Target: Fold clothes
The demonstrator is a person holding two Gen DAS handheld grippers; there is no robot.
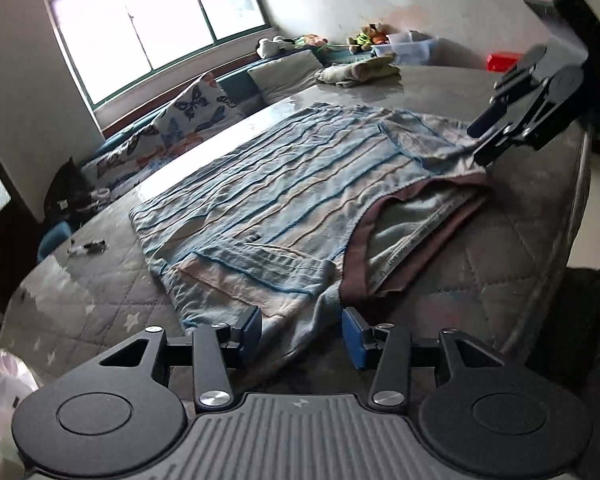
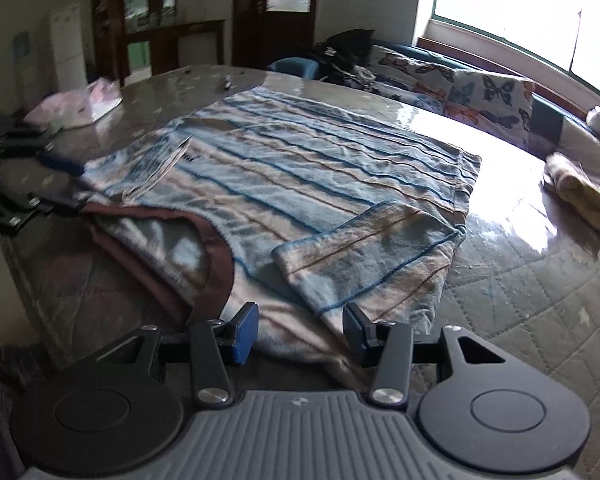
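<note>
A blue and beige striped shirt (image 1: 260, 184) (image 2: 300, 160) with a maroon collar (image 1: 360, 248) (image 2: 216, 248) lies flat on the quilted grey table (image 1: 520, 240) (image 2: 520, 300), both sleeves folded in over the body. My left gripper (image 1: 303, 332) straddles one shoulder beside the collar. Its jaws stand apart with cloth lying loose between the blue pads. It also shows small and blurred in the right wrist view, left gripper (image 2: 66, 184). My right gripper (image 2: 300, 332) sits at the other shoulder, open, with fabric between its pads. From the left wrist view the right gripper (image 1: 480, 138) hangs over that shoulder corner.
A folded yellowish cloth (image 1: 360, 70) (image 2: 580, 188) lies at the table's far end. A pink plastic bag (image 1: 0, 380) (image 2: 76, 108) sits on the opposite end. Small dark items (image 1: 88, 246) lie near the shirt's hem. A bench with butterfly cushions (image 1: 196, 100) (image 2: 480, 92) runs under the window.
</note>
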